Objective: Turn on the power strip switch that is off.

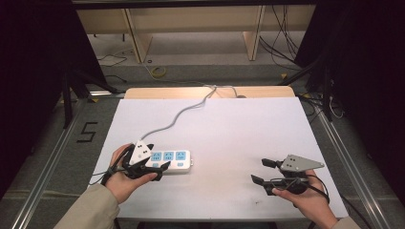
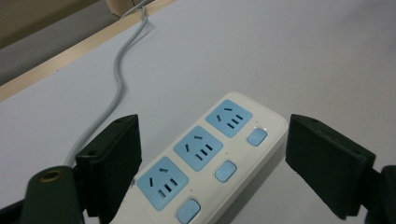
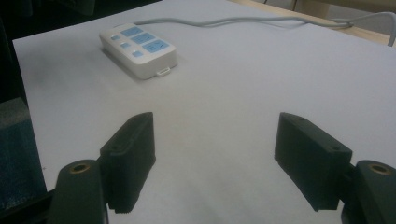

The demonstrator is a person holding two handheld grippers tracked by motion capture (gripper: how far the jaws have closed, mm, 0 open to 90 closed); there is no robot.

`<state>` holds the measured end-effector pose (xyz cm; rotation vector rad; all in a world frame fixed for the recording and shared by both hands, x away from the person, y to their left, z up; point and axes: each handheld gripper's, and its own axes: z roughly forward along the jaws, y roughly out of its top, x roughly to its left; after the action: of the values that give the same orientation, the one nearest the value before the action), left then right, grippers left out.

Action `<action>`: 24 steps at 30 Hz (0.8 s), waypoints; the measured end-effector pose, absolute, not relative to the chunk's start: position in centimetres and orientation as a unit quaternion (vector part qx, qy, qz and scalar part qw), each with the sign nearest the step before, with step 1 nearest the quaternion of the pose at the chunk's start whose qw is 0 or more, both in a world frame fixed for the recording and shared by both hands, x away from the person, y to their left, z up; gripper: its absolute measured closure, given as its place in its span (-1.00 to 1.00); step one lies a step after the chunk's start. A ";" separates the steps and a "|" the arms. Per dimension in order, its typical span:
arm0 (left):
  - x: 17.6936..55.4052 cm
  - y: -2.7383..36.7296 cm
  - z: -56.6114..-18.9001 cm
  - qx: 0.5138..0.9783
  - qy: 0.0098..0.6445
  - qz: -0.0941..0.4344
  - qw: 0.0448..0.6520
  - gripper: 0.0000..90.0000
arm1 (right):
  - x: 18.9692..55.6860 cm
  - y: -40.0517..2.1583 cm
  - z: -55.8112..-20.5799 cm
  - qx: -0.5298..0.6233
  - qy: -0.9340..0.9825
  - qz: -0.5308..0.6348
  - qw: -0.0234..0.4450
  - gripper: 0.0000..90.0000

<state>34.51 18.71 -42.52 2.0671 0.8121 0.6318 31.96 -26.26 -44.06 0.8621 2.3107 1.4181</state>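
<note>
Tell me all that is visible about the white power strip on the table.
The power strip is a white plastic block with rounded corners. It has three light-blue sockets in a row, each with a blue button beside it. It lies flat on the white table, left of centre. A grey cord runs from it toward the far edge. The open left gripper straddles its near end, jaws on either side; contact is unclear.

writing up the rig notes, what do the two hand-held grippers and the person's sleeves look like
Both the left hand-held gripper and the right hand-held gripper are black, each with two blocky flat-faced jaws and a grey three-cornered plate on top carrying small dark marks. Thin black cables trail from each. The sleeves are beige.
</note>
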 end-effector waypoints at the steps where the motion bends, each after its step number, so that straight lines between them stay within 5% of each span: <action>1: 34.4 18.9 -42.5 0.822 0.318 0.249 0.401 -0.60 | 32.0 -26.3 -44.1 0.300 0.803 0.493 0.148 -0.35; 24: 31.9 21.6 -43.9 0.823 0.326 0.246 0.396 -0.62 | 32.0 -26.2 -44.1 0.299 0.805 0.491 0.148 -0.35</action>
<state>31.94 21.57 -43.89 2.0853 0.8270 0.6230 32.02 -26.24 -44.13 0.8604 2.3154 1.4111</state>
